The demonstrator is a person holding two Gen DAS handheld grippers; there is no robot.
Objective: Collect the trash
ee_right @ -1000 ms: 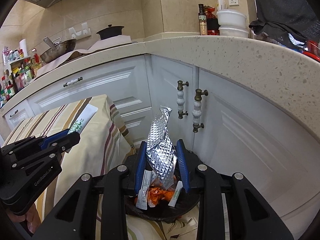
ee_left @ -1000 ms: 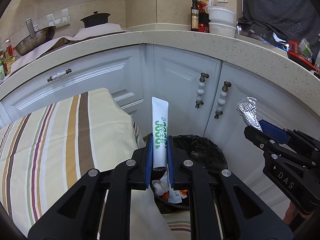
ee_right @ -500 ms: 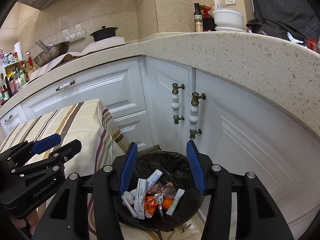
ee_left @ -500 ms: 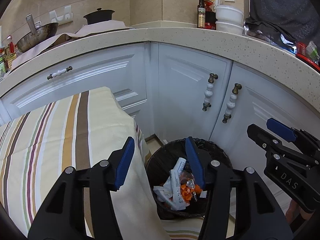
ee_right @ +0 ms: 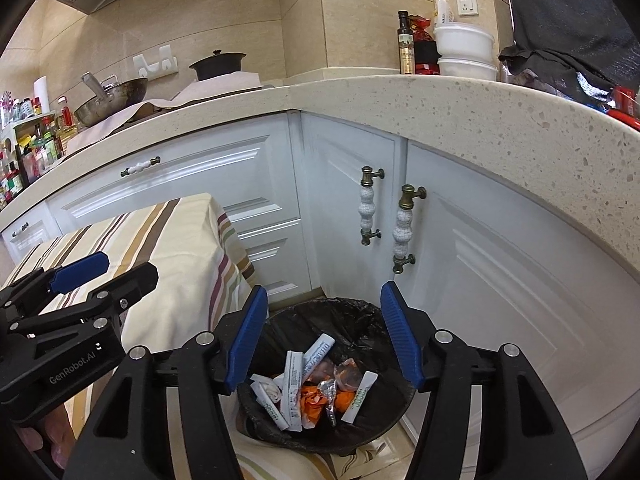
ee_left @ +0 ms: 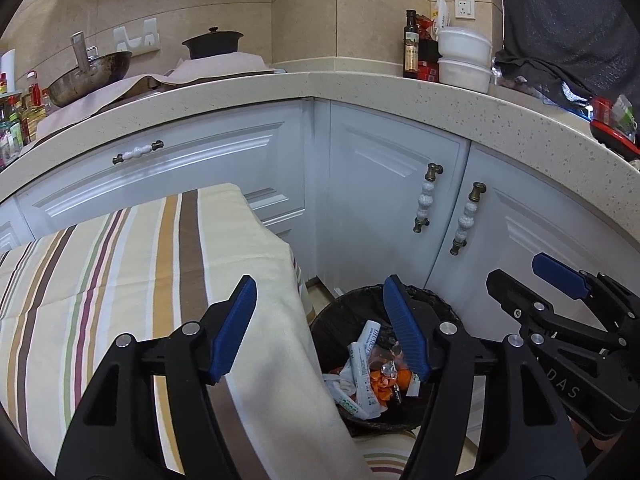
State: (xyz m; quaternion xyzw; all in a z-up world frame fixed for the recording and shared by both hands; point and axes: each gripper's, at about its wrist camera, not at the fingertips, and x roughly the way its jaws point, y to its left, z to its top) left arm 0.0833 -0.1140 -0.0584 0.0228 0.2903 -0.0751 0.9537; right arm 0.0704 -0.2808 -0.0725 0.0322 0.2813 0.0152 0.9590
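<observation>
my left gripper (ee_left: 320, 320) and right gripper (ee_right: 322, 332) are both opening, jaws wide and empty, above the trash bin (ee_right: 360, 308).

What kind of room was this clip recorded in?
A home kitchen, most likely: a speckled stone countertop over white cabinet doors, a wok and black pot at the stove area, and a lined trash bin on the floor.
</observation>
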